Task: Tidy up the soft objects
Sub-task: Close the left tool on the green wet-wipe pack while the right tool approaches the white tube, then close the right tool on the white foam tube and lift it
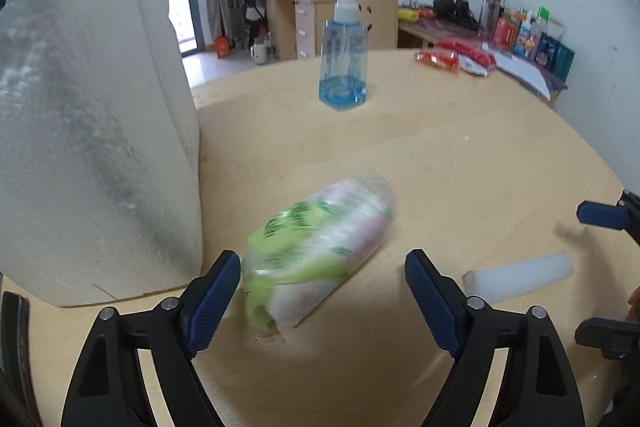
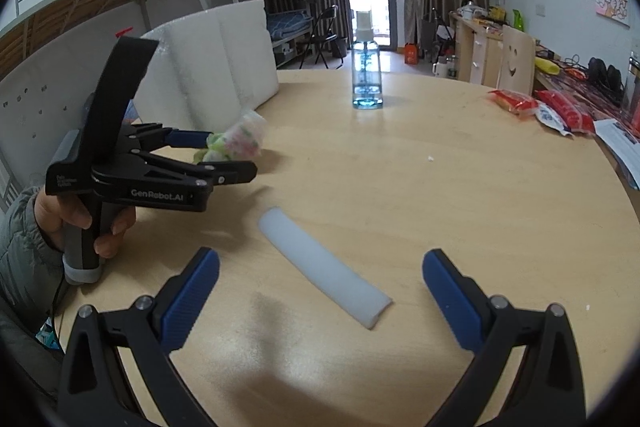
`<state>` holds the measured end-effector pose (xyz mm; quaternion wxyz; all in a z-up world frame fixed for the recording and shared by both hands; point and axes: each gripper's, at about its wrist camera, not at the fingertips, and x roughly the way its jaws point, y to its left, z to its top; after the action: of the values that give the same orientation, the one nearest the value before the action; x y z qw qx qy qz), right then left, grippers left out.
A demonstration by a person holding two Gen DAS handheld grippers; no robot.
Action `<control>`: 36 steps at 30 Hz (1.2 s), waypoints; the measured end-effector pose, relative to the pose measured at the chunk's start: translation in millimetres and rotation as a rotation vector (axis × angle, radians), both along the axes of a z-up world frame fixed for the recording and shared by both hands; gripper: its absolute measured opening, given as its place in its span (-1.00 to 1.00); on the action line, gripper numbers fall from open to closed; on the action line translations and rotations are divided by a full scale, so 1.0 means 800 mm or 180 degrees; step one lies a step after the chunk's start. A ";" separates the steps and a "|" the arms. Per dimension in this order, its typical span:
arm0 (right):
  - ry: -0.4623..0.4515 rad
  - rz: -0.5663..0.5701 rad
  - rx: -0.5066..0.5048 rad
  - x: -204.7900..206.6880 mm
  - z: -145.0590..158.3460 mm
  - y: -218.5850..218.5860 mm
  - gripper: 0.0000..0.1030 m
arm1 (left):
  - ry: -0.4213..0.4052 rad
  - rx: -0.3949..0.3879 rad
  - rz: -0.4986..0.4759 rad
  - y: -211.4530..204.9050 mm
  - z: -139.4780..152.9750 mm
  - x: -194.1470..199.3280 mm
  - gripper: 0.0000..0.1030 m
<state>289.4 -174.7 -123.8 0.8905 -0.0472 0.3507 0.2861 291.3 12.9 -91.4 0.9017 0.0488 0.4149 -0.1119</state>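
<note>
A: State of the left hand-held gripper (image 1: 323, 258)?

B: Spread wide, tilted down at the worktop (image 1: 460, 155). Between the jaws, a plastic-wrapped tissue packet (image 1: 316, 251), green, pink and white, blurred. Left pad right at the packet's edge, contact hard to tell; right pad well clear of it. No squeeze, so nothing gripped.

A: Place of the packet?

B: Lower middle of the left wrist view, lying flat, long axis running toward the upper right. Just left of it, a big white foam block (image 1: 88, 131), standing and filling the left of that frame.

A: And the right hand-held gripper (image 2: 321, 255)?

B: Wide open as well, holding nothing. A white foam strip (image 2: 324, 275) flat on the worktop, lower centre of the right wrist view, its near end between the two blue pads but touching neither.

A: Anything else in sight?

B: At middle left of the right wrist view, a hand (image 2: 80, 223) in a grey padded sleeve, wrapped around the left hand-held gripper's handle. Farther back, upper centre, a clear spray bottle (image 2: 366, 75), upright, a little blue liquid at the bottom, well apart from both soft things. Red snack packets (image 2: 540, 107) toward the right edge of the worktop.
</note>
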 end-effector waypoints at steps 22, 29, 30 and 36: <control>0.0116 0.0085 -0.0063 0.000 -0.004 0.006 0.99 | -0.0131 -0.0409 -0.0056 0.016 0.012 -0.015 -0.35; 0.0032 0.0251 -0.0412 0.003 -0.002 0.010 0.44 | -0.0207 -0.0470 -0.0138 0.014 0.017 -0.023 -0.35; 0.0044 0.0282 -0.0476 0.005 -0.004 0.011 0.32 | -0.0220 -0.0481 -0.0146 0.014 0.018 -0.024 -0.35; 0.0155 0.0438 -0.0686 0.021 -0.014 0.012 0.08 | -0.0181 -0.0537 -0.0158 0.016 0.016 -0.023 -0.35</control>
<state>305.9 -165.1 -135.4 0.8497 -0.1597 0.3969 0.3083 272.7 25.7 -79.0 0.9110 -0.0140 0.3768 -0.1673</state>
